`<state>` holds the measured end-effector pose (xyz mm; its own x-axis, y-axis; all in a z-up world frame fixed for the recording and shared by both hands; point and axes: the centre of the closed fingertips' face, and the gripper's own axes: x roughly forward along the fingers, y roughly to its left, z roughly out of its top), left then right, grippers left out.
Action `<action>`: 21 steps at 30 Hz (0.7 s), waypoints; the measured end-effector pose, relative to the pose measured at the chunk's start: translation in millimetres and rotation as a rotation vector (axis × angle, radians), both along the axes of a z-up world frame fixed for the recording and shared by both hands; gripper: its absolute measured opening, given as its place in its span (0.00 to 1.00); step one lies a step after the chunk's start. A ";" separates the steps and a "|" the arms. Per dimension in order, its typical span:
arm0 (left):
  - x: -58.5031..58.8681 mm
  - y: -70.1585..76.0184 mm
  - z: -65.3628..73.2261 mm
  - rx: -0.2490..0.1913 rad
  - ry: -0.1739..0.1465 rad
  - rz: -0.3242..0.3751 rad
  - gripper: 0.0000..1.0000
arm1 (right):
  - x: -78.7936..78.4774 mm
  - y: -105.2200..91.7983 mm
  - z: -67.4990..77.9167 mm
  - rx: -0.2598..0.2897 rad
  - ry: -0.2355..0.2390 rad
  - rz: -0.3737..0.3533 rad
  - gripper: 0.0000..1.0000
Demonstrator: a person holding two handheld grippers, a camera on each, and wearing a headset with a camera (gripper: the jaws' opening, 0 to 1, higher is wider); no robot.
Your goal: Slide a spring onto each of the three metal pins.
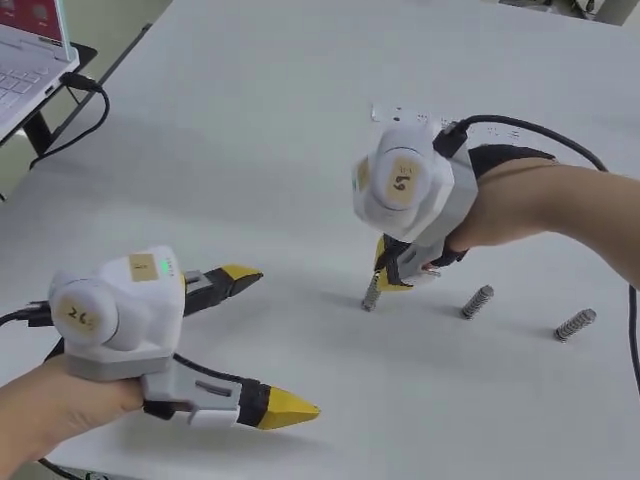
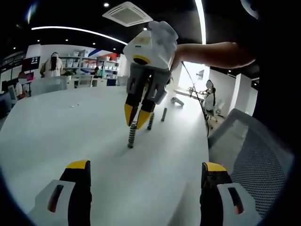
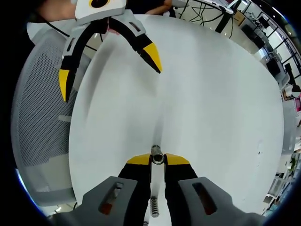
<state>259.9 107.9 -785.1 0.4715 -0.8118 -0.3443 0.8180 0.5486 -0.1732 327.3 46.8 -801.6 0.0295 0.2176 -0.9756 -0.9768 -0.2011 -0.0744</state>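
Note:
My right gripper [image 1: 387, 279] points down at the table's middle, shut on the top of a thin metal pin [image 3: 157, 155]. A spring [image 1: 371, 293] sits around the pin's lower part, touching the table. In the left gripper view the right gripper [image 2: 137, 121] holds the pin above that spring [image 2: 131, 137]. Two more springs [image 1: 478, 301] [image 1: 575, 324] rest on the table to the right. I cannot tell whether pins are inside them. My left gripper [image 1: 268, 340] hovers open and holds nothing at the lower left, a short way from the held pin.
The white table [image 1: 250, 150] stretches far ahead. A laptop [image 1: 25, 60] with a black cable [image 1: 85, 112] stands at its far left corner. A black cable [image 1: 540, 130] trails from the right gripper. A mesh chair [image 2: 263, 155] stands beside the table.

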 end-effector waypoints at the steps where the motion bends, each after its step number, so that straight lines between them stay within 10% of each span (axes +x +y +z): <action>1: 0.1 -0.2 0.3 0.000 -0.001 0.000 0.95 | -0.1 -0.4 -1.5 -0.002 0.000 0.001 0.07; 21: 1.7 -2.1 -1.2 -0.002 0.003 -0.006 0.94 | 2.8 0.3 -11.5 0.000 0.000 -0.004 0.08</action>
